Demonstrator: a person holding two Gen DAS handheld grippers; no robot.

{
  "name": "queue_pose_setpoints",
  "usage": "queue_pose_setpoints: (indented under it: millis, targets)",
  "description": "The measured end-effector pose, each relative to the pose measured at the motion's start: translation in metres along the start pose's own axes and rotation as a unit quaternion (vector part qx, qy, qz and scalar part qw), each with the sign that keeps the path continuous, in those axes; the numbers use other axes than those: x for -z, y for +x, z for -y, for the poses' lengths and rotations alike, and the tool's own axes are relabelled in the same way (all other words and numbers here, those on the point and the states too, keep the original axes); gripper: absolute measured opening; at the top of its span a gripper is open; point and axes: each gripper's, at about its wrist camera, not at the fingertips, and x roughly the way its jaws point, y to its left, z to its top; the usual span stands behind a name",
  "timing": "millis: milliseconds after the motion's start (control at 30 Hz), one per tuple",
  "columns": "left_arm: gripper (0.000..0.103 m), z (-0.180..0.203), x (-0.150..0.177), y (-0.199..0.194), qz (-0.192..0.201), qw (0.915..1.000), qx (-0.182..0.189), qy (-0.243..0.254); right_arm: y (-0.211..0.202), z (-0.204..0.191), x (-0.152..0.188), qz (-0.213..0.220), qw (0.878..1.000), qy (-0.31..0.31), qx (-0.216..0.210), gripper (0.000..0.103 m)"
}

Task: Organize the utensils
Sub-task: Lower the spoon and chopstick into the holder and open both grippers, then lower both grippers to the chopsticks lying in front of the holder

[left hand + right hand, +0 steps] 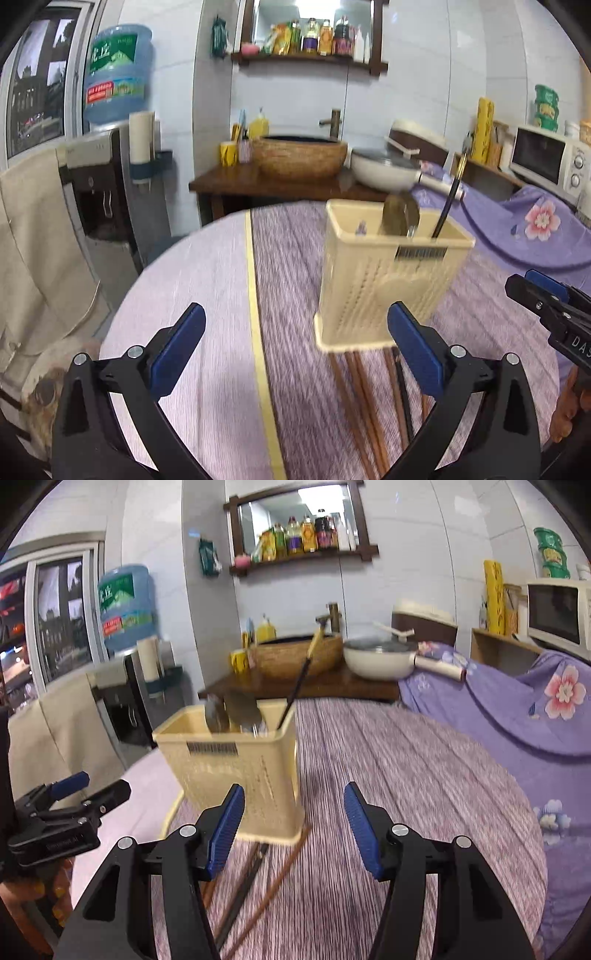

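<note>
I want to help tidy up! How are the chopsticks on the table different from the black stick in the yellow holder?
The chopsticks lie flat on the table, while the black-handled utensil stands leaning inside the holder. The chopsticks are several and mostly brown; the black-handled utensil is one dark piece with a yellowish top end. The chopsticks' far ends go under the holder; the black-handled utensil pokes above its rim. Both are long and thin.

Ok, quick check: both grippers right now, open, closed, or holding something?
Left gripper: open wide, holding nothing.
Right gripper: open, holding nothing; the chopsticks lie on the table beneath it.
</note>
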Motion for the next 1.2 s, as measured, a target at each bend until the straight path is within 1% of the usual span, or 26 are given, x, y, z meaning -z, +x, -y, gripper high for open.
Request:
queue_pose_setpoints:
  millis: [100,267,433,533,633,867,1067,1133,1200]
  targets:
    - [0.097,-0.003,0.022,0.006,-0.028,0.9996,-0.009,-0.005,0.01,0.003,0.021,-0.037,0.999,0.013,0.001,0.055]
    - [0.097,-0.008,0.052,0.021,-0.071,0.9974,-0.002,-0.014,0.027,0.002,0.045,-0.086,0.996,0.019,0.006,0.055]
    - [0.082,-0.008,0.071,0.038,-0.108,0.994,0.002,-0.013,0.039,-0.002,0.057,-0.115,0.993,0.018,0.019,0.055]
    - [0.075,-0.006,0.077,0.046,-0.125,0.9921,0.007,-0.008,0.047,-0.002,0.062,-0.135,0.99,0.024,0.019,0.054]
    - [0.068,-0.001,0.08,0.052,-0.137,0.9904,0.014,-0.004,0.056,-0.006,0.064,-0.153,0.988,0.026,0.016,0.048]
    - [0.059,0.018,0.079,0.061,-0.15,0.988,0.031,0.021,0.076,-0.015,0.064,-0.183,0.982,0.038,0.003,0.042]
    - [0.053,0.031,0.069,0.07,-0.158,0.9859,0.038,0.039,0.09,-0.02,0.056,-0.198,0.979,0.036,0.021,0.037]
    - [0.047,0.035,0.068,0.077,-0.165,0.9847,0.035,0.046,0.097,-0.02,0.055,-0.206,0.977,0.039,0.023,0.032]
    - [0.045,0.036,0.067,0.083,-0.171,0.9837,0.033,0.047,0.103,-0.02,0.055,-0.209,0.976,0.042,0.033,0.031]
